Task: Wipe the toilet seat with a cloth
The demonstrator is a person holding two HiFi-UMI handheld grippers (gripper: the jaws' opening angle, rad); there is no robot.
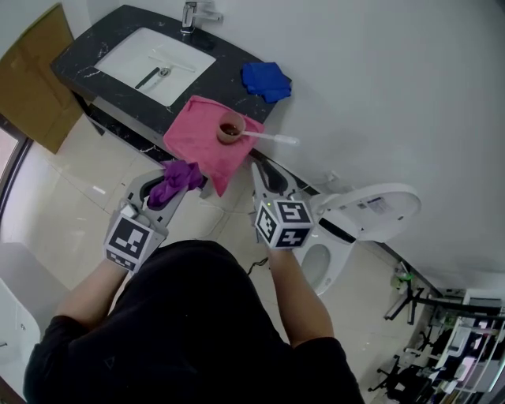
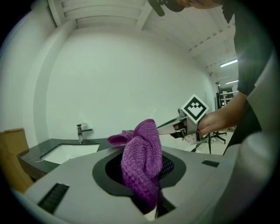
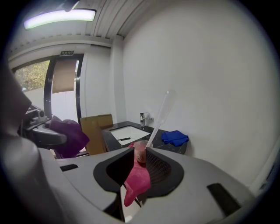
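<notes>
my left gripper (image 1: 175, 183) is clamped on the purple cloth (image 2: 141, 162), which bunches up out of its jaws just short of the black counter (image 1: 102, 59). my right gripper (image 1: 264, 172) has its jaws apart on nothing, tips near the pink cloth (image 1: 203, 140) overhanging the counter. the toilet (image 1: 351, 229) sits to my right, apart from the purple cloth.

A bathroom is shown. A white sink (image 1: 150, 59) is set into a dark stone counter (image 1: 79, 57) beneath a chrome tap (image 1: 192, 13). A white toilet (image 1: 371, 211) is placed against the plain wall, and the floor (image 1: 63, 205) is laid with pale glossy tiles.
</notes>
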